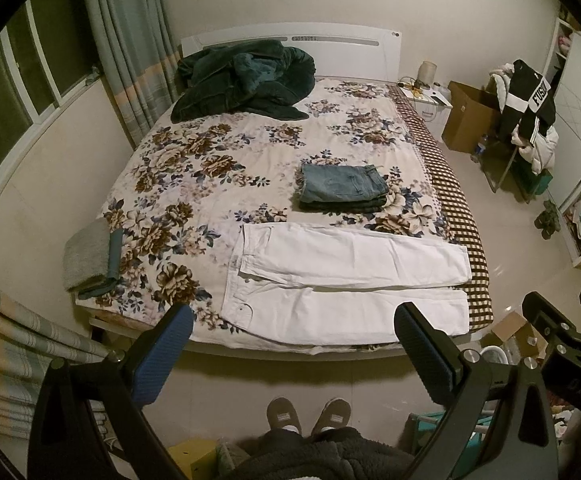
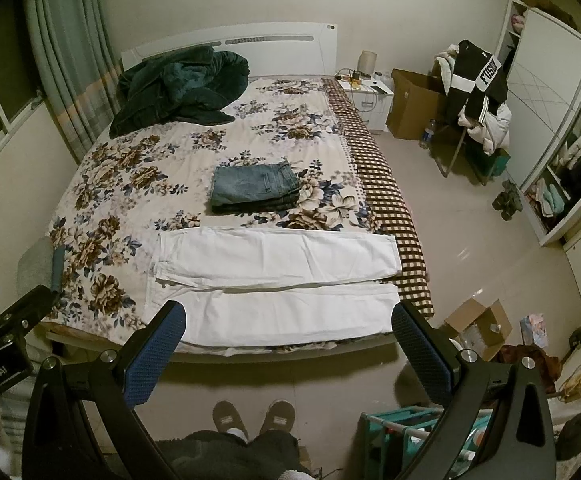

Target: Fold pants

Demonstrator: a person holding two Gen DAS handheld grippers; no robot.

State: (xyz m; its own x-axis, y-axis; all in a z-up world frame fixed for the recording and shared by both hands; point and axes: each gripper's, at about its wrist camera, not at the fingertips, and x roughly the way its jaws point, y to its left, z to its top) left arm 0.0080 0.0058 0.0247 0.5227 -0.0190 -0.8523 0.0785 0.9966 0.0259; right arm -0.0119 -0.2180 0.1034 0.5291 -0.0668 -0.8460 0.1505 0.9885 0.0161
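White pants lie flat along the near edge of the bed, waist to the left, legs side by side pointing right; they also show in the right wrist view. A stack of folded blue jeans sits behind them, also in the right wrist view. My left gripper is open and empty, held above the floor in front of the bed. My right gripper is open and empty, beside the left one; its side shows in the left wrist view.
A dark green blanket is heaped near the headboard. Grey and teal folded cloths lie at the bed's left corner. A cardboard box and a teal rack stand on the floor at right. A chair with clothes stands beyond.
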